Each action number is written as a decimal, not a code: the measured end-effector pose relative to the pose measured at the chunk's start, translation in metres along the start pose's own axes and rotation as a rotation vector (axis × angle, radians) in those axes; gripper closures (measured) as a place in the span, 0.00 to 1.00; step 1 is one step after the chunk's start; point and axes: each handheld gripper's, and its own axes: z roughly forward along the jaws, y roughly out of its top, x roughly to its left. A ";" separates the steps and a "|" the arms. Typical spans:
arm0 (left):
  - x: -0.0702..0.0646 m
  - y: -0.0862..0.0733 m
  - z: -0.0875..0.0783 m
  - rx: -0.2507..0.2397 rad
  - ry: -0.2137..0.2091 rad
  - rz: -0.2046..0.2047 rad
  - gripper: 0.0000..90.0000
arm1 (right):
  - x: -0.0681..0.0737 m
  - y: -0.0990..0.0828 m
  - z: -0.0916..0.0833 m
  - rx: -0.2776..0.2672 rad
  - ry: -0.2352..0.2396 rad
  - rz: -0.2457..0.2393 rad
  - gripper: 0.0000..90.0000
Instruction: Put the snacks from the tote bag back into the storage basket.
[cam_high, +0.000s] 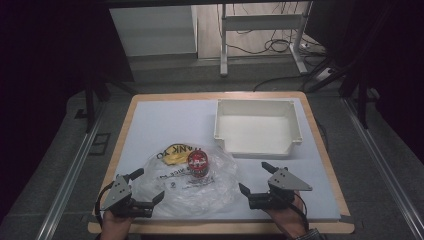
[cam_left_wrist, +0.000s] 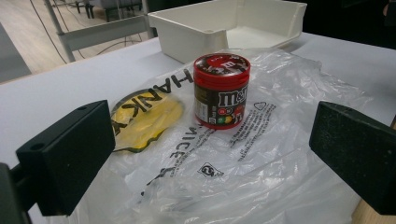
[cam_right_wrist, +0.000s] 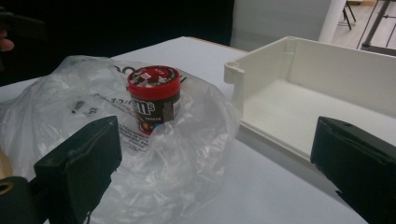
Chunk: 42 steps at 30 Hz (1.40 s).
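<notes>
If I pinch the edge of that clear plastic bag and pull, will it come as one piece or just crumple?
The plastic bag looks thin and wrinkled, so it will likely stretch and crumple rather than slide stiffly. The candy jar stands upright on it, so pulling may drag or tip it. The film looks glossy and may slip from the tongs.

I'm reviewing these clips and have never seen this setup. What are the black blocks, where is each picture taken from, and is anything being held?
A person holds a two-jaw tool in each hand: the left gripper and right gripper. One camera looks down from above; the others ride on each gripper, so the black blocks are its own jaws. On the white table lies a crumpled clear plastic bag with a red-lidded round candy tub standing on it, beside an empty cream plastic tray. Both grippers are open, holding nothing.
</notes>
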 end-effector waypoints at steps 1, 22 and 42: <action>0.000 0.000 0.000 0.000 0.000 0.000 0.00 | 0.000 0.000 0.001 -0.004 0.001 0.000 0.02; 0.000 0.000 0.000 -0.004 -0.002 -0.001 0.00 | 0.012 0.005 0.024 -0.069 0.015 -0.029 0.03; 0.000 0.000 0.000 -0.006 -0.001 -0.002 0.00 | 0.023 0.004 0.050 -0.113 -0.004 -0.031 0.03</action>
